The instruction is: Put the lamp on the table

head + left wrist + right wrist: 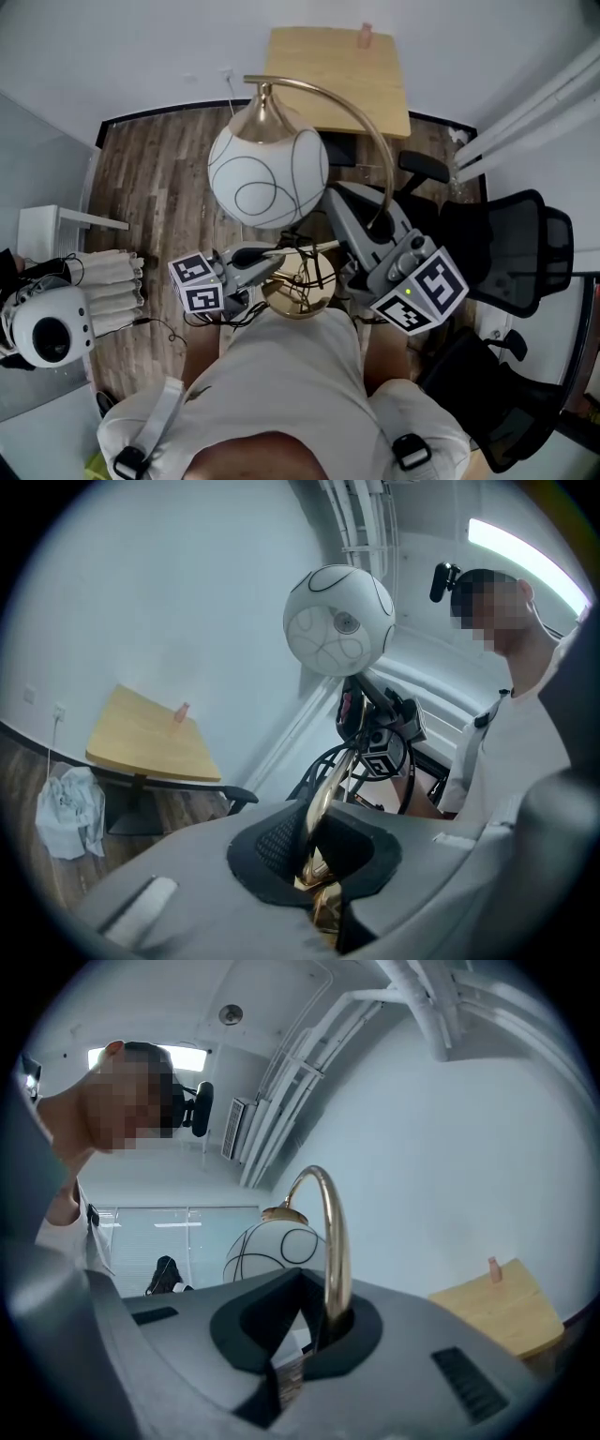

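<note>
Both grippers share the lamp. Head view: left gripper (269, 260) and right gripper (361, 220) hold the lamp (267, 173) near the chest, well short of the table (337, 75). Left gripper view: jaws clamp the stem (328, 789) low, likely for steadiness. Right gripper view: jaws clenched on the stem's arch, probably bearing the weight.

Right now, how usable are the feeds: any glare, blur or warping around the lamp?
Head view: sharp, evenly lit, edges bowed, no glare on the lamp globe. Left gripper view: fisheye, dark corners, ceiling light blown out. Right gripper view: same warping, brass stem glints between the jaws.
</note>
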